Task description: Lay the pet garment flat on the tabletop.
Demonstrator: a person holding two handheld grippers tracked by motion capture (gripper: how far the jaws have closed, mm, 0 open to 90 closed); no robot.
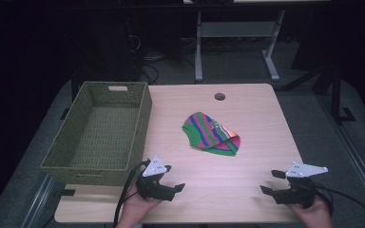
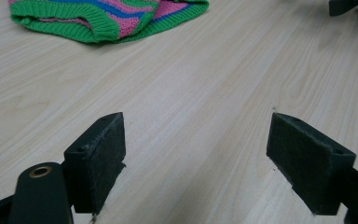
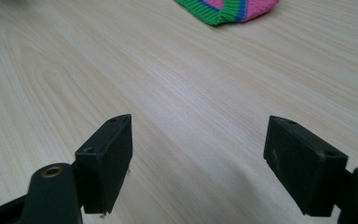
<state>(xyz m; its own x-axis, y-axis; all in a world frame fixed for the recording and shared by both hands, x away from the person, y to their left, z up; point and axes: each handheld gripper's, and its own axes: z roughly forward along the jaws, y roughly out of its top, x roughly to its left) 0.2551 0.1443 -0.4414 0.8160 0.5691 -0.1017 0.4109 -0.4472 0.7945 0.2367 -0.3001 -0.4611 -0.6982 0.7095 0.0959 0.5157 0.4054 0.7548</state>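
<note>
Both tools rest low over the near edge of the table (image 1: pixel 247 190), and nothing has been picked up. The left gripper (image 1: pixel 171 178) has its jaws spread wide with only bare wood between them; the right gripper (image 1: pixel 270 182) is equally wide apart and empty. A striped knit garment (image 1: pixel 212 134), possibly a small folded sweater though the folds make that hard to judge, lies ahead of both tools, up and to the right of the left one and up and to the left of the right one. A green woven basket (image 1: pixel 140 126) stands just beside and ahead of the left gripper. This looks like the opening reach; next, one gripper would have to travel forward and close on a knit edge.
</note>
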